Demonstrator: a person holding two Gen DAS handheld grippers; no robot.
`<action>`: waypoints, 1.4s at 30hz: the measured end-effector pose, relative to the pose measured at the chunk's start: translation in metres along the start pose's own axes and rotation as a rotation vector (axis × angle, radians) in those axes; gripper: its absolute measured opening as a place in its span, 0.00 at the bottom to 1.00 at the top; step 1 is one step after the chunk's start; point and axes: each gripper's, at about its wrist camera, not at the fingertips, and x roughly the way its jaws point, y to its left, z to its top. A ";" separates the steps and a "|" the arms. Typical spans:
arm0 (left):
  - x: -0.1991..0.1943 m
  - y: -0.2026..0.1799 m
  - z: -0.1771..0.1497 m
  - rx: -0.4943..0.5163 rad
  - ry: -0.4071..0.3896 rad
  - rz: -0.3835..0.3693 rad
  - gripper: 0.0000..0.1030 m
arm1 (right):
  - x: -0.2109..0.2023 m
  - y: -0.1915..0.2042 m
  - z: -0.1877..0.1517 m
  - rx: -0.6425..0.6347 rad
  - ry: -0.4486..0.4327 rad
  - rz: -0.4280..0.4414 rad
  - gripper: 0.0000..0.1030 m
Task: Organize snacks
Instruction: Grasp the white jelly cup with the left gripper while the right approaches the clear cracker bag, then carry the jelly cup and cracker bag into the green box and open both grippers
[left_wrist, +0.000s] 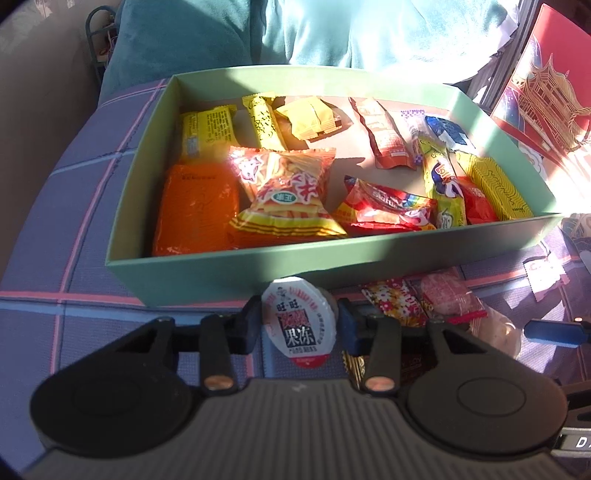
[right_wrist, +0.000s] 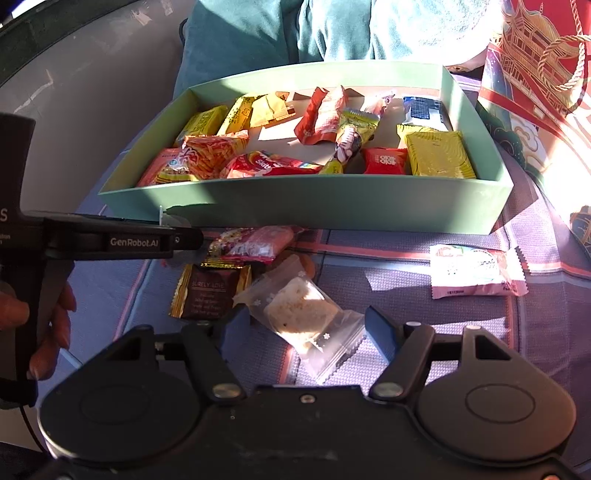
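Note:
A green box holds several snack packets, among them an orange-yellow chip bag and a red Skittles bag. My left gripper is shut on a small jelly cup with a white and red lid, just in front of the box's near wall. My right gripper is open, low over a clear packet with a pale cake. A brown and gold packet, a red packet and a pink packet lie on the cloth before the box.
The box sits on a blue plaid cloth. A red gift bag stands at the right. A teal cushion lies behind the box. The left gripper's body reaches in from the left in the right wrist view.

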 end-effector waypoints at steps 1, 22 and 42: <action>-0.002 0.003 -0.002 0.002 0.003 -0.008 0.41 | -0.001 -0.001 0.001 -0.007 -0.004 0.005 0.68; -0.020 0.006 -0.030 0.048 0.043 -0.011 0.57 | -0.003 0.013 -0.009 -0.079 0.020 0.030 0.39; -0.055 0.000 -0.046 0.047 0.036 -0.066 0.41 | -0.022 0.009 -0.013 0.044 -0.025 0.010 0.30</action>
